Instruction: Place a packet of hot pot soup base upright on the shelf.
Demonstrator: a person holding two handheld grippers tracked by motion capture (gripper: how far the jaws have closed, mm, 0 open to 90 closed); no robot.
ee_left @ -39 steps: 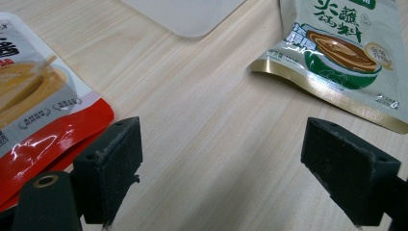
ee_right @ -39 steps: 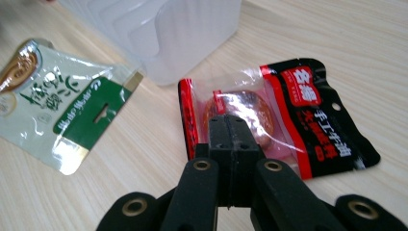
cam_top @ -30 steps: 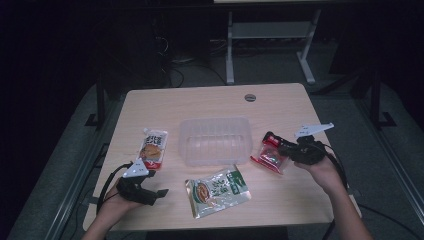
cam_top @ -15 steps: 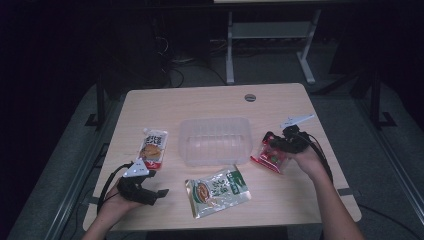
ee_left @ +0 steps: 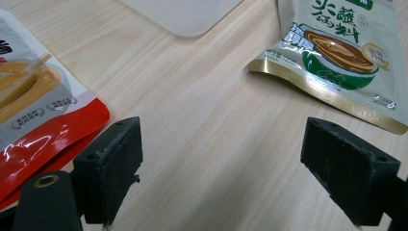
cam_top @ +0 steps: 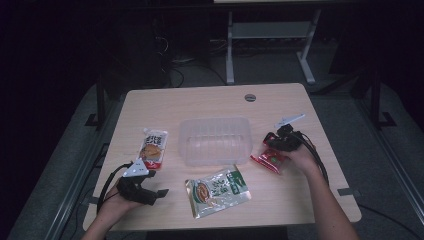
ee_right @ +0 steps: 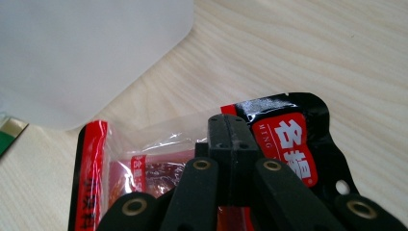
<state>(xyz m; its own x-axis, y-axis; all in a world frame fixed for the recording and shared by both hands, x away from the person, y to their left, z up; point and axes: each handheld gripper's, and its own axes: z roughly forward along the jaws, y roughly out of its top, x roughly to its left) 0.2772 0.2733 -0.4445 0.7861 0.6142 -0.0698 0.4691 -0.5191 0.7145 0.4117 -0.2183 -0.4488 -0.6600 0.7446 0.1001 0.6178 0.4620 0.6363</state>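
**Desk:** What's on the left of the table?

**Operator:** My left gripper [cam_top: 150,192] rests low at the near left edge, jaws spread wide over bare wood and holding nothing, just as it sat a second ago. An orange-and-white snack packet [cam_top: 154,148] lies just beyond it, and the green sauce pouch [cam_top: 218,189] is near the front centre.

**Desk:** And the right?

**Operator:** That's where the change is. A second ago my right gripper [cam_top: 278,143] was beside the red-and-black snack packet [cam_top: 270,159]; now it has come in over it, and its own view shows the jaws pressed together on the packet's clear top edge. The packet lies on the table, just right of the clear plastic container [cam_top: 216,140]. I judge the grasp made and the lift into the container next.
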